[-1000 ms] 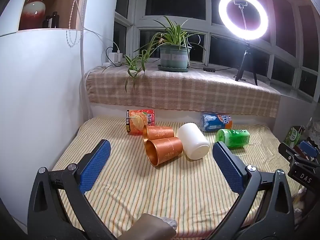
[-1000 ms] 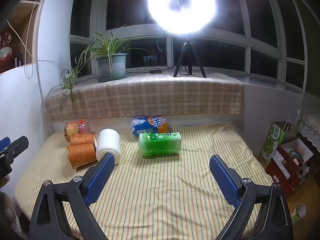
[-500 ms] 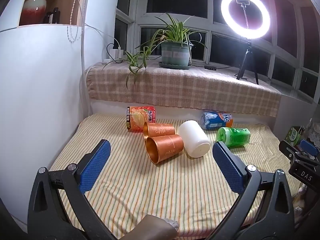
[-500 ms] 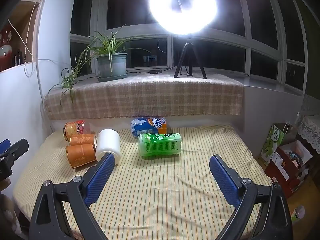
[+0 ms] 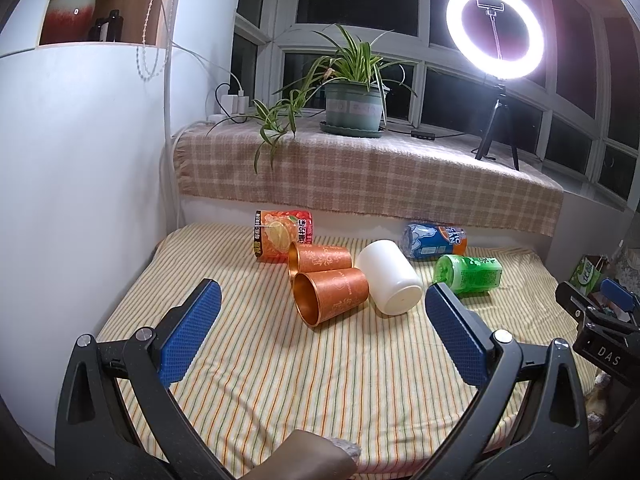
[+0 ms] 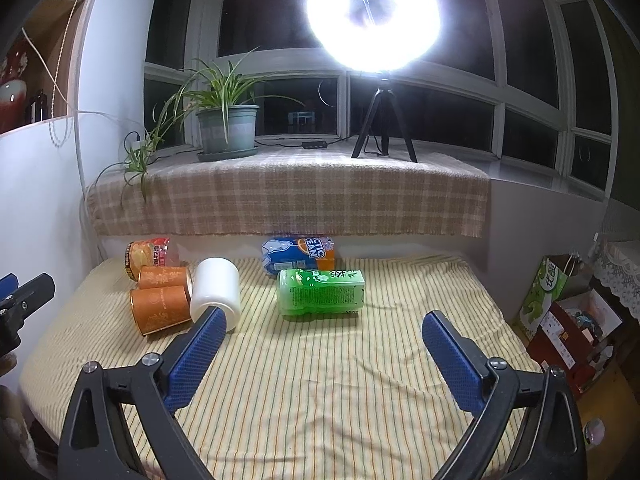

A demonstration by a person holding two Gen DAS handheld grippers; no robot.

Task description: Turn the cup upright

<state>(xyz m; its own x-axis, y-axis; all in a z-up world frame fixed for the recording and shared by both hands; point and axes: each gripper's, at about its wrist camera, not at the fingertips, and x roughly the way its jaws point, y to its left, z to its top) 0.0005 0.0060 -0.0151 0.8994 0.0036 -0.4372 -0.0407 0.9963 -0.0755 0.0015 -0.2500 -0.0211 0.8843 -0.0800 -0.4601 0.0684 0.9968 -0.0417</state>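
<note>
Two copper-orange cups lie on their sides on the striped cloth: the nearer one (image 5: 330, 296) (image 6: 160, 309) with its mouth toward the left gripper, the farther one (image 5: 320, 257) (image 6: 164, 276) behind it. A white cup (image 5: 390, 282) (image 6: 216, 292) lies on its side just right of them. My left gripper (image 5: 320, 340) is open and empty, short of the cups. My right gripper (image 6: 322, 360) is open and empty, nearer than the white cup and to its right.
A red-orange drink package (image 5: 282, 234), a blue bottle (image 5: 434, 240) (image 6: 298, 254) and a green bottle (image 5: 468, 274) (image 6: 322, 292) lie on the cloth. A plaid-covered sill (image 6: 280, 196) holds a potted plant (image 5: 352, 100) and a ring light (image 5: 494, 32). White wall at left; boxes (image 6: 568, 320) at right.
The left gripper has edged slightly forward and tilted up, so the cups sit a little lower and nearer in its view. The right gripper has barely moved. Both stay open.
</note>
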